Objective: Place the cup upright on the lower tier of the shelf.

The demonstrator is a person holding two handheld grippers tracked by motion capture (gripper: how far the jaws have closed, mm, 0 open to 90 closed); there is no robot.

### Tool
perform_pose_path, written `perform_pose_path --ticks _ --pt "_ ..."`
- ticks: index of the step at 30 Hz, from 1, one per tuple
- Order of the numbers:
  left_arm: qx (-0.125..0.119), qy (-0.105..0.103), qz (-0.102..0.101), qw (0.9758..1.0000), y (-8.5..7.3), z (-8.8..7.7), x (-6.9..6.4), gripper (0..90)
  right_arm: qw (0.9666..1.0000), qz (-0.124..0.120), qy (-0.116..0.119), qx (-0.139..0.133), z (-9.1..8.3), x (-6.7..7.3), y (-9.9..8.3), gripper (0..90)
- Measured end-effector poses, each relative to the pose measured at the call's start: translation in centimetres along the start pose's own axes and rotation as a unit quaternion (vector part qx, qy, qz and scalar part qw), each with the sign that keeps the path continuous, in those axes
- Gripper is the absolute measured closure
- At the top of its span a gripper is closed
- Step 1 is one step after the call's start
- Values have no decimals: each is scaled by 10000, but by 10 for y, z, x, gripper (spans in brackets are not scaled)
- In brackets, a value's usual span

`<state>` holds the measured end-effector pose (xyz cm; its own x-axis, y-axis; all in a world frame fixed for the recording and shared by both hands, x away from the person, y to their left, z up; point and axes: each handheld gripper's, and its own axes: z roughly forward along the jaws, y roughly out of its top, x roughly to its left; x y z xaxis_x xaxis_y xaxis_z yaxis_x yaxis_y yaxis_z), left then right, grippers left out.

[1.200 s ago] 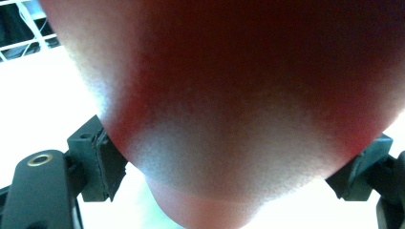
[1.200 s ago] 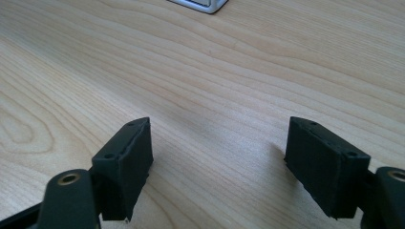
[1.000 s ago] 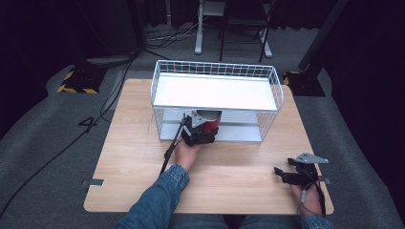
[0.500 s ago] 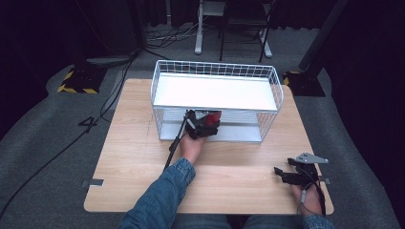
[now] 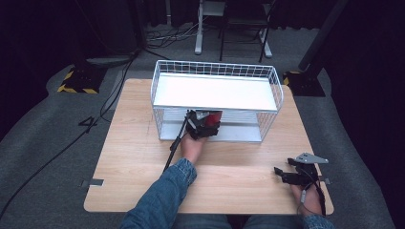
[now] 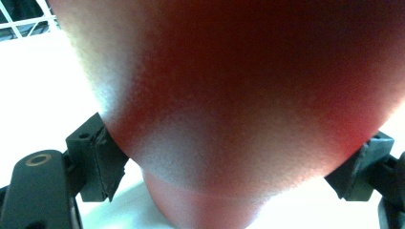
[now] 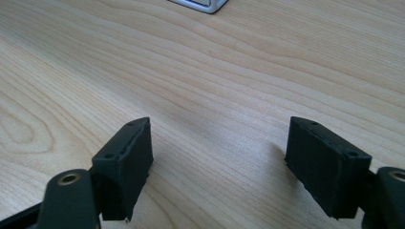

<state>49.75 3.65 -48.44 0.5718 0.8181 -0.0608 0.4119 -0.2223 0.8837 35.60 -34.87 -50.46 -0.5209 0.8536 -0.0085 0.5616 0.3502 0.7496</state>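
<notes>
1. A light wooden table [image 5: 143, 143] carries a white wire rack [image 5: 217, 98].
2. The left gripper [image 5: 206, 123] is at the rack's lower shelf, its jaws clamped on a red object [image 6: 239, 95] between them.
3. The right gripper [image 7: 229, 162] rests with jaws spread wide over bare wood.

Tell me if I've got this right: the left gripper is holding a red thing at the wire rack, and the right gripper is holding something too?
Not quite. The left gripper does hold a red thing at the wire rack, but the right gripper holds nothing: the right gripper view shows its jaws apart, with bare wooden table between them.
</notes>
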Motion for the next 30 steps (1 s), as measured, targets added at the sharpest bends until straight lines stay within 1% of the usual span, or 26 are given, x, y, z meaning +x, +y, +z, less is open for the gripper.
perform_pose_path --ticks 3,4,6,9,10,13,15,16,18,19,21,23,24,29,30 --pt "-39 -34 -38 10000 -1 1 0 152 10000 0 1 1 0 0 0 244" --pt "-61 8 -37 10000 -2 2 0 141 10000 -1 1 0 0 0 0 244" --pt "-32 90 -73 9999 -3 3 0 96 10000 -3 -2 2 0 0 0 243" --pt "-52 65 -152 9998 -6 4 1 13 10000 2 -2 -1 0 0 0 239" --pt "-82 36 -161 9998 -6 3 1 0 10000 1 -2 0 0 0 0 239" --pt "-146 29 -93 9998 -8 2 0 0 10000 -1 -4 2 0 0 0 239" --pt "-156 62 -47 9998 -8 0 -3 0 10000 -10 -4 -7 0 0 0 239" --pt "-187 19 -33 9998 -8 -1 -3 0 10000 2 -1 0 0 0 0 239" --pt "-197 7 -34 9998 -8 -3 -4 0 10000 -8 -3 -6 0 0 0 239" --pt "-221 -42 -33 9997 -8 -4 -4 0 10000 -5 -2 -4 0 0 0 239" --pt "-245 -36 -57 9997 -9 -7 -4 0 10000 -6 -1 -4 0 0 0 239" --pt "-246 -35 -49 9997 -9 -11 -4 0 10000 -9 -1 -4 0 0 0 239" --pt "-267 -35 -73 9996 -9 -13 -4 0 10000 -8 0 -3 0 0 0 239" --pt "-369 -83 -60 9993 -7 -25 -2 0 10000 1 7 0 0 -1 0 239" --pt "-393 -54 -37 9992 -7 -28 -1 0 10000 -2 5 0 0 -1 0 239"
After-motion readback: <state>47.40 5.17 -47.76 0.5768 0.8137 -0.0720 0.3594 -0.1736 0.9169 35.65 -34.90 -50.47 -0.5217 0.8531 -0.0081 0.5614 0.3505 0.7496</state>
